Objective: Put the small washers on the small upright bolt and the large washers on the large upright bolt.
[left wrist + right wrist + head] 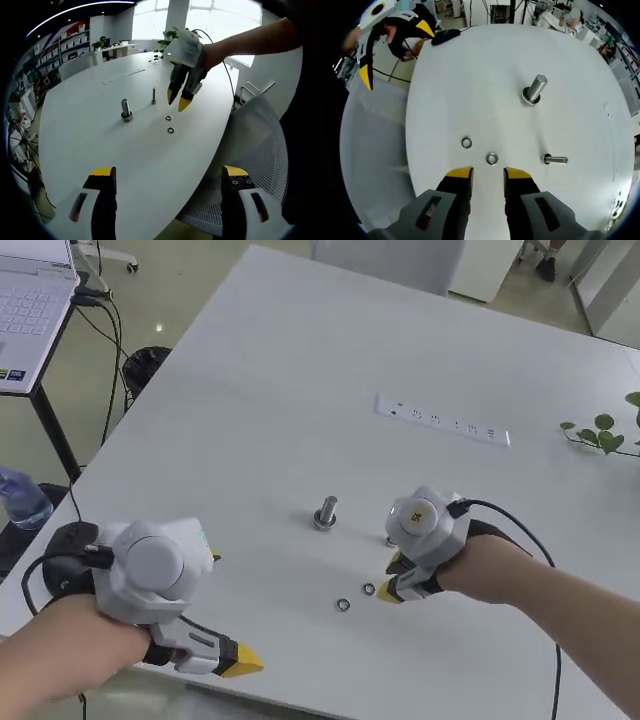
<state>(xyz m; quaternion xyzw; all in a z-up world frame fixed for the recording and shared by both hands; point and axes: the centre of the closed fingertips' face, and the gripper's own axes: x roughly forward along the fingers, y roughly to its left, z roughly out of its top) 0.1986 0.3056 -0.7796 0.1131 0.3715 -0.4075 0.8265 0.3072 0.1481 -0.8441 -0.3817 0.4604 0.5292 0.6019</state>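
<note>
Small silver metal washers lie loose on the white bench; we count two, side by side and apart; we also count two bolts, one large upright silver metal bolt and one small thin silver metal bolt, and two grippers. The large bolt has a wider ring at its foot; we cannot tell whether that is a washer or the bolt's own head. The small bolt is partly hidden behind the right gripper in the head view.

The right hand reaches in from the right with the forearm over the bench; its grey, yellow-tipped gripper tilts down toward the bench; the jaws stand a little apart and hold nothing. The left hand is at the near left edge of the bench; the left gripper is low and level, its jaws spread wide and holding nothing.

In the right gripper view the nearer washer lies just ahead of the gap between the tips, not touching them; the farther washer lies just beyond, to the left. Both washers lie well apart from the left gripper, between it and the bolts.
</note>
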